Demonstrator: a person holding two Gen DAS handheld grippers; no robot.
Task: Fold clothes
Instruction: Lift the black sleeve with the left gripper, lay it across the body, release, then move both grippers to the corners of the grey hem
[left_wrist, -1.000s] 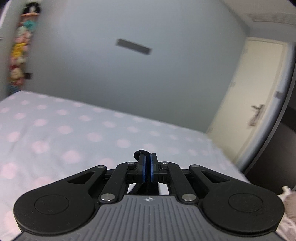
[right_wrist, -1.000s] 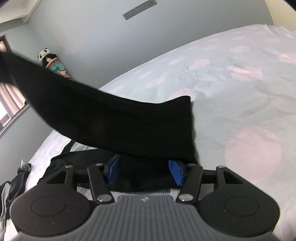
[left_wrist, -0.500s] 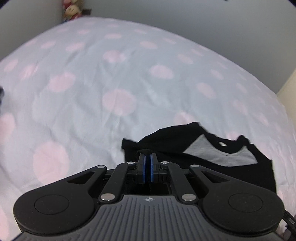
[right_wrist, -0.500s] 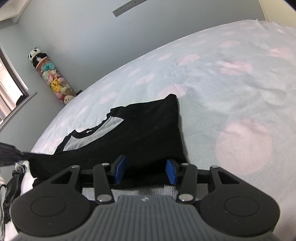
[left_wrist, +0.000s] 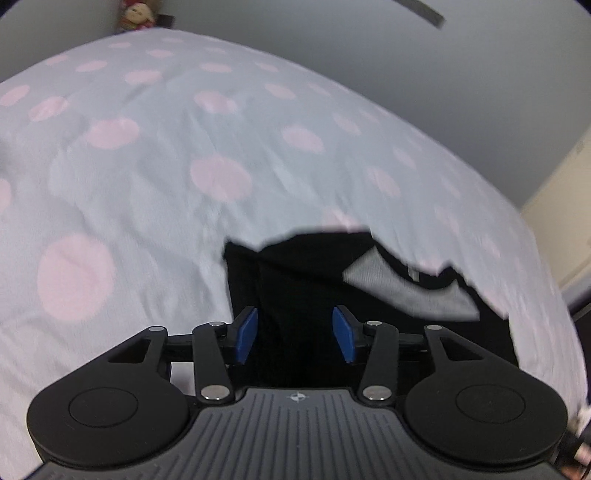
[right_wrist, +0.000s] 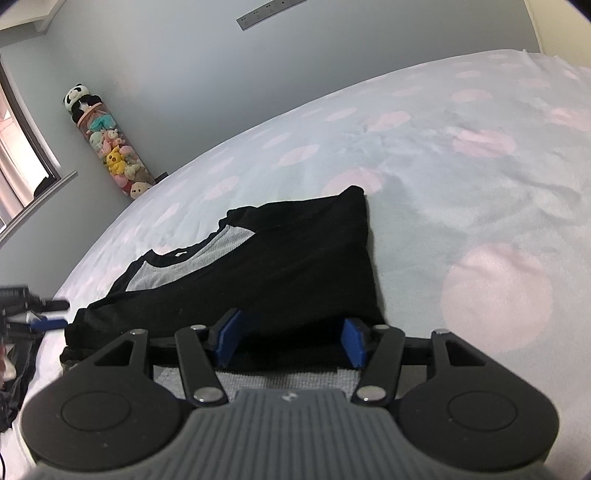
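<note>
Bed (right_wrist: 480, 155): pale sheet, pink dots, grey wall behind | shirt (right_wrist: 295, 258): black, grey mesh lining, lies flat on bed, neck toward wall, one side folded over; neck tag unreadable | left gripper (left_wrist: 293, 330): wide open, empty, over shirt | right gripper (right_wrist: 290, 338): wide open, empty, at shirt's near edge.
</note>
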